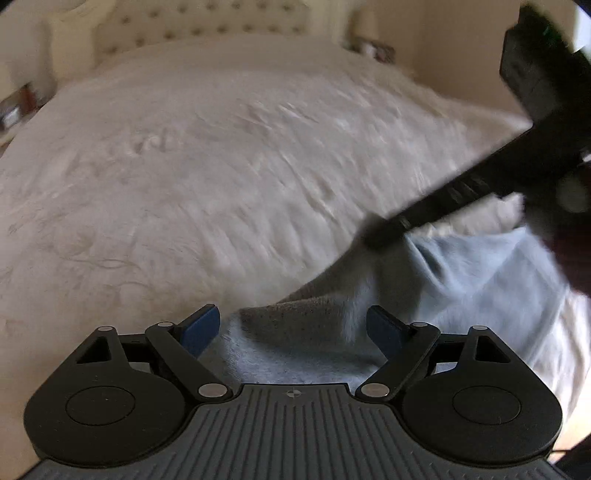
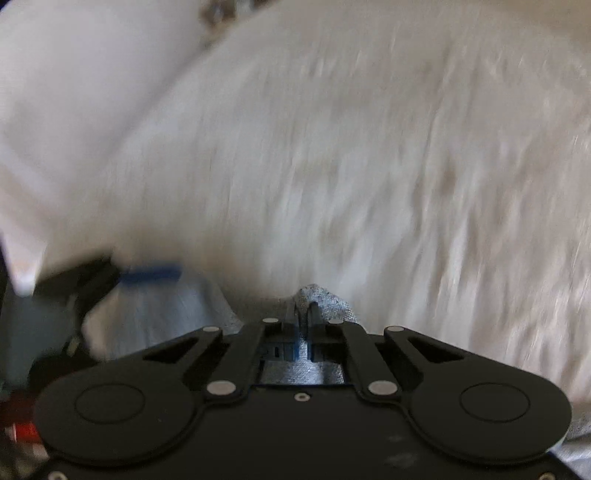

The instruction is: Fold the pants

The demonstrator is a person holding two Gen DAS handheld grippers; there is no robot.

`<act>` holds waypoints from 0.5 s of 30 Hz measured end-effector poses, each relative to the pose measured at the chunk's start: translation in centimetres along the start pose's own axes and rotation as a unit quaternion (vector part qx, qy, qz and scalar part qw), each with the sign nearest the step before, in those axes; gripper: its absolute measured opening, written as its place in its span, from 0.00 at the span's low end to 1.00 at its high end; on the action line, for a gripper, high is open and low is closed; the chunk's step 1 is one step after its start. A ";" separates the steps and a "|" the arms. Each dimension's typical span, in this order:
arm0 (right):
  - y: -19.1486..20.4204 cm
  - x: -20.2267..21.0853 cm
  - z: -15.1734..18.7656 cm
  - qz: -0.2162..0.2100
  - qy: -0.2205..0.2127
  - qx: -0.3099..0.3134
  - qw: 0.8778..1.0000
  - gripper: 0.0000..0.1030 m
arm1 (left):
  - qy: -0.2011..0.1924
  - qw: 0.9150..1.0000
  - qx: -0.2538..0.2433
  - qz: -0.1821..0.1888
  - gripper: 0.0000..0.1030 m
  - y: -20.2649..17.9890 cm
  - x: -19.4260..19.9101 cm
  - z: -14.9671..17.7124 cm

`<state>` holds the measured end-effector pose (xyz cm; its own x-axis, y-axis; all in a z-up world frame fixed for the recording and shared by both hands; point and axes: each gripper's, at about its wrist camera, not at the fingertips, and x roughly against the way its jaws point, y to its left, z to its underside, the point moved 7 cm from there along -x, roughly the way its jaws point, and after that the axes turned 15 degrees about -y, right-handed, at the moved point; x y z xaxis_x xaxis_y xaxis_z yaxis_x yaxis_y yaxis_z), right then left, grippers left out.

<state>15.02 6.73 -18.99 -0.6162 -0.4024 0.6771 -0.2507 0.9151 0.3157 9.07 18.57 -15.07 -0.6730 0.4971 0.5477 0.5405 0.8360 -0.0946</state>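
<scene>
Right gripper (image 2: 303,325) pinches only a small tuft of the grey pants (image 1: 461,280) on the white bed (image 1: 221,166), left gripper (image 1: 291,328) open over them, so the thin bite may slip on lifting.

you have one pair of grey pants (image 1: 461,280) in front of you, lying on one bed (image 1: 221,166) with one tufted headboard (image 1: 207,22). you hold two grippers, one left gripper (image 1: 291,328) and one right gripper (image 2: 304,314), each with two fingers.
</scene>
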 end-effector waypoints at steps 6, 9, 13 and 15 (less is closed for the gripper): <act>-1.1 -6.7 -0.8 0.034 0.025 0.045 0.998 0.04 | 0.131 0.991 0.017 -0.020 0.84 2.5 -1.8 6.0; -2.1 -9.0 0.3 0.053 0.043 0.042 0.997 0.04 | 0.173 0.985 0.012 -0.020 0.84 2.8 -0.7 9.2; -2.9 -11.0 1.2 0.066 0.061 0.035 0.995 0.04 | 0.196 0.980 0.015 -0.014 0.85 2.5 1.4 11.2; -2.9 -11.6 1.6 0.071 0.066 0.038 0.995 0.04 | 0.202 0.979 0.011 -0.013 0.85 2.5 1.9 11.7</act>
<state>21.74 8.75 -28.82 -0.5472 -0.2647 0.7940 -0.2268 0.9601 0.1637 3.21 24.34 -23.97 -0.4290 0.3472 0.8339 0.5125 0.8538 -0.0918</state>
